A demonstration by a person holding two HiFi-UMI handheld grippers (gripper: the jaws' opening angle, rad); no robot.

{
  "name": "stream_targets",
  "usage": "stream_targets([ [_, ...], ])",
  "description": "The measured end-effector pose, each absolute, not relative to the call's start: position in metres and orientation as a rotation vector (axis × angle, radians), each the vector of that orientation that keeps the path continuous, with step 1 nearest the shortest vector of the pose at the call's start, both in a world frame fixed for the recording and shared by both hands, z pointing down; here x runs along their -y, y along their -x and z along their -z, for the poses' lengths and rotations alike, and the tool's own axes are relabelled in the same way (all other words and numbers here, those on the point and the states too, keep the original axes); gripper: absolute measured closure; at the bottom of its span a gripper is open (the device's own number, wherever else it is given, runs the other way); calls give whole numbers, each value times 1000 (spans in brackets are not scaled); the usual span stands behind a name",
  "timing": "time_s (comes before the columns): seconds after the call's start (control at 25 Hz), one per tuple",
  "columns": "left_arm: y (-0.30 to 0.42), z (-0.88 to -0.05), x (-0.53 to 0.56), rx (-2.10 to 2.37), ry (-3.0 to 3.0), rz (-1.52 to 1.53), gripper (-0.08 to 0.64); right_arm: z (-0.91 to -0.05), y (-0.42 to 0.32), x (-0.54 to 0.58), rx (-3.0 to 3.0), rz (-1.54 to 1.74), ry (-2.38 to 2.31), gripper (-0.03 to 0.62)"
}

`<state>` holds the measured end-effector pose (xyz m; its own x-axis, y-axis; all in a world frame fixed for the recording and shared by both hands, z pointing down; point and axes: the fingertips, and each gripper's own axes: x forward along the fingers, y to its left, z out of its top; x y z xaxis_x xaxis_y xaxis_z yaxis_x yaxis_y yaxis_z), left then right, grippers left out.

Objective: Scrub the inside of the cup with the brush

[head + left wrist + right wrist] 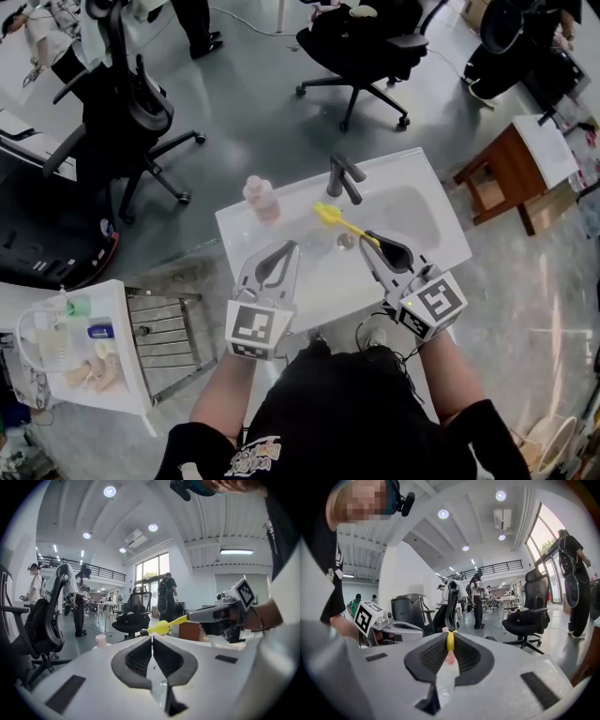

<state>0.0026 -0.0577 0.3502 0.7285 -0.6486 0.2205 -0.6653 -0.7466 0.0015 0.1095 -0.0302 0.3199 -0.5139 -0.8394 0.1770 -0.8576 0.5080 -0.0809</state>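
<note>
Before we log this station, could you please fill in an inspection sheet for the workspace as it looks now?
Surface: white sink, basin bare apart from its drain; dark faucet at the back.
Job's things: pink cup stands on the sink's back left corner, untouched; yellow brush held over the basin.
Clutter: nothing seen on the sink.
Grippers: left gripper shut, empty; right gripper shut on the brush's handle.
Cables: thin dark wires, it seems, below the right gripper.
Surroundings: office chairs, wooden stool, white cart with bottles, people standing farther off.
</note>
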Motion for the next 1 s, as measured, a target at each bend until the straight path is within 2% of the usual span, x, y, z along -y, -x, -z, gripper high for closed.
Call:
stream_targets([
  [0.44, -19, -329, 0, 1207, -2825, -245, 554, -282, -148, -32, 2683, -89, -1557, 554],
  [1.0, -49, -301, -152, 1383, -2762, -238, 555, -280, -191, -167, 2750, -52, -1464, 554],
])
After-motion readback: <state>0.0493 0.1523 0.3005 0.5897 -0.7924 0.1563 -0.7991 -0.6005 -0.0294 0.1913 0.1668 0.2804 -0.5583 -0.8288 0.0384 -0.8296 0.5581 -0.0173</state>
